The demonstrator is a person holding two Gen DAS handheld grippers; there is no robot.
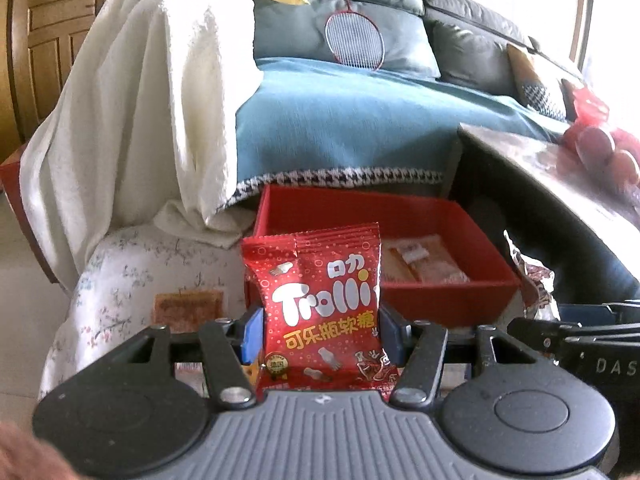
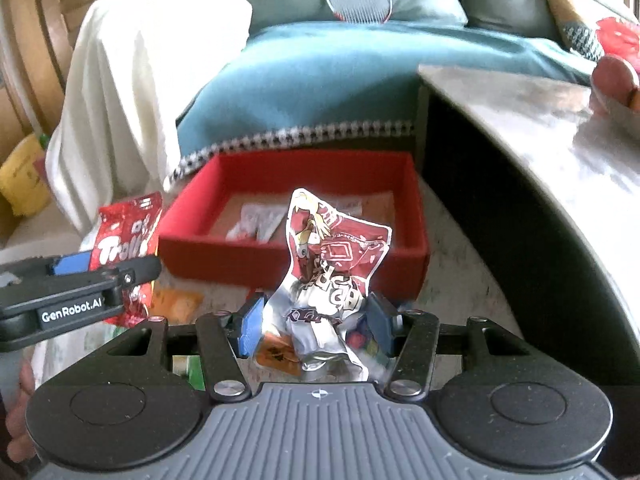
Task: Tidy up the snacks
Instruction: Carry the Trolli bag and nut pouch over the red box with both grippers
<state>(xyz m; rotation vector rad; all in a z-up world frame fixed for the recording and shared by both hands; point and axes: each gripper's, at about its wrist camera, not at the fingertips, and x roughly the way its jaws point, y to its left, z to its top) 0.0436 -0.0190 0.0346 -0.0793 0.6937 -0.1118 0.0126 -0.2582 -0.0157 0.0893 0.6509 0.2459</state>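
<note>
My left gripper is shut on a red Trolli candy bag, which stands upright between the blue pads. That same bag and the left gripper show at the left of the right wrist view. My right gripper is shut on a crumpled maroon and silver snack bag; this bag peeks in at the right of the left wrist view. Just beyond both grippers sits a red box with a few pale wrapped snacks on its floor.
The box rests on a floral cloth. An orange packet lies in front of the box. A curved marble table with a fruit bowl rises on the right. Behind stand a blue-covered sofa, a white throw and a racket.
</note>
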